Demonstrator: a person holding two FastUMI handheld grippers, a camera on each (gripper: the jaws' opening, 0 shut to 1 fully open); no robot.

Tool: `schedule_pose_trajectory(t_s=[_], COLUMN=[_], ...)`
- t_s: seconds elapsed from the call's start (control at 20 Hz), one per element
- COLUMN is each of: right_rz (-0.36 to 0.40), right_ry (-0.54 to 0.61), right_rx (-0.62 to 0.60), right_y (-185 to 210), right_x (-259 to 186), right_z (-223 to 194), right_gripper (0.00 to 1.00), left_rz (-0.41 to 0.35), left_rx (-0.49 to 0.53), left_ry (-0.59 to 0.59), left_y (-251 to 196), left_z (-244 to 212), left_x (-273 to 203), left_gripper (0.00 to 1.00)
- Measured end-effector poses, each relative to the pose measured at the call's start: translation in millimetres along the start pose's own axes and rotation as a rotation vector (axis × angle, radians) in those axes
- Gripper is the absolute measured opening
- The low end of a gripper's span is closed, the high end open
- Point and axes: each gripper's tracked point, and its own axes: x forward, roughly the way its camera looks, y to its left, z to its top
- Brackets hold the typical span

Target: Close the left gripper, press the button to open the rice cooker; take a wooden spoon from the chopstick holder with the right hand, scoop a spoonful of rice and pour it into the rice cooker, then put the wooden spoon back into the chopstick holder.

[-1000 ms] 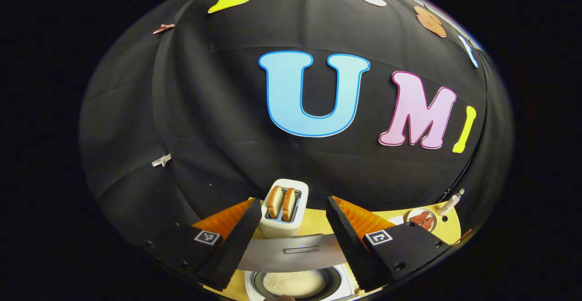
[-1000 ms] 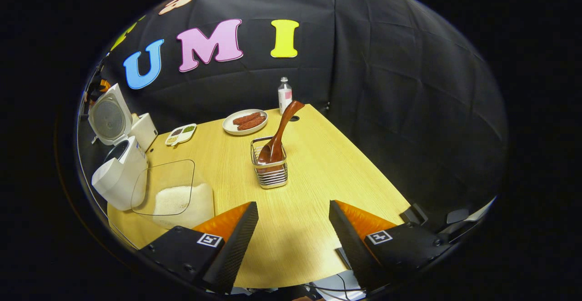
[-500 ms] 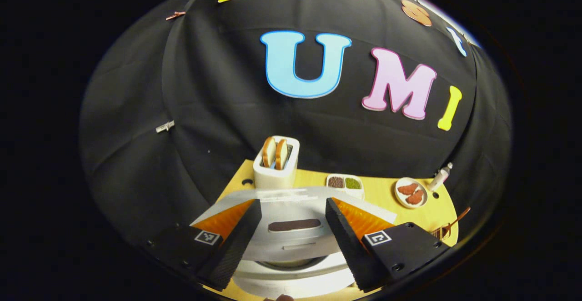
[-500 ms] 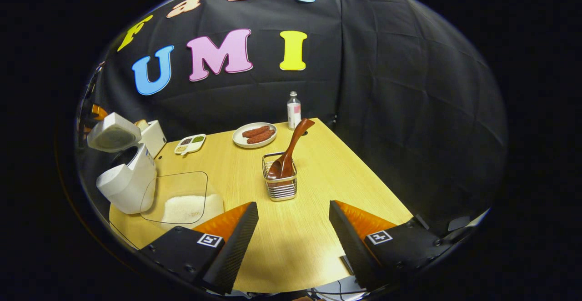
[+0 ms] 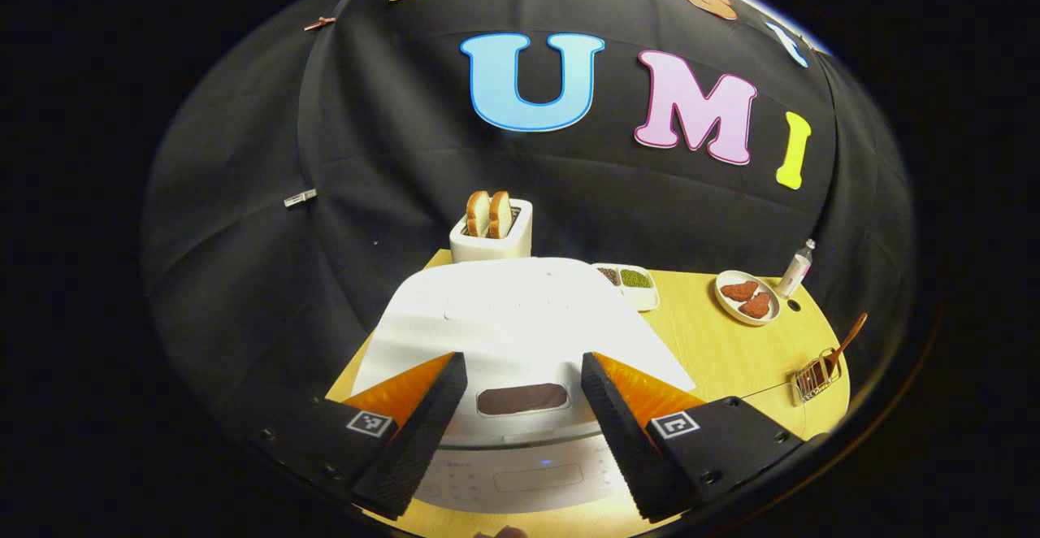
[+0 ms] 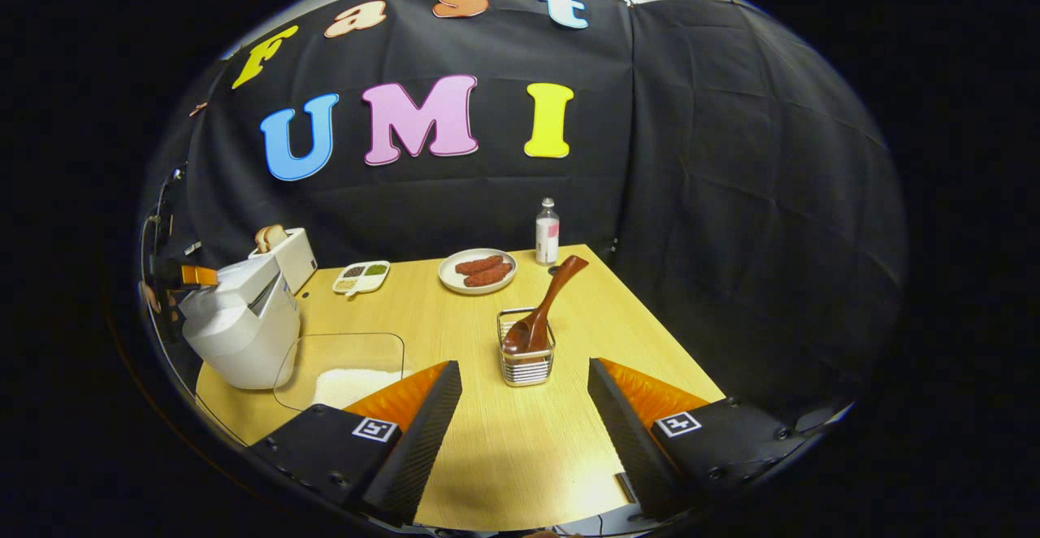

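L gripper (image 5: 520,408) jaws wide, empty, right over the rice cooker (image 5: 520,335); lid looks down, button I guess on the front panel, dead ahead and below. R gripper (image 6: 524,424) jaws wide too, holding nothing. Spoon (image 6: 548,298) straight ahead in the wire holder (image 6: 526,363), bowl down, handle leaning up-right and away. R is nearer; open surface (image 6: 504,457) between, rice tray (image 6: 341,371) off left.

A white toaster (image 6: 286,257) with two bread slices (image 5: 488,213) is standing at the left of the right gripper view, on the yellow tabletop (image 6: 487,440). Toward the centre, a divided dish (image 6: 361,275), a plate of sausages (image 6: 481,270) and a small bottle (image 6: 548,232) are sitting along the tabletop's far edge.
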Motion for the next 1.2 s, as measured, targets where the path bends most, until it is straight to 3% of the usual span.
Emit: schedule_pose_trajectory(t_s=[0.15, 0.35, 0.65, 1.0, 1.2], right_rz=[0.014, 0.041, 0.065, 0.088, 0.076], right_ry=[-0.055, -0.102, -0.133, -0.229, -0.273], right_rx=[-0.017, -0.008, -0.054, -0.020, -0.008], right_y=[10, 24, 39, 60, 55], right_x=[-3, -6, -6, -3, -19], right_z=[24, 48, 60, 105, 120], right_gripper=[0.99, 0.99, 0.99, 0.99, 0.98], left_rz=[0.005, 0.015, -0.007, -0.057, -0.153], left_rx=[0.013, 0.067, 0.046, 0.113, 0.069], left_ry=[0.006, -0.122, -0.103, -0.378, -0.405], left_y=[0, -4, -8, -44, -82], left_z=[-23, -24, -17, 65, 63], left_x=[8, 3, -4, -127, -192], left_gripper=[1.00, 1.00, 1.00, 0.95, 0.94])
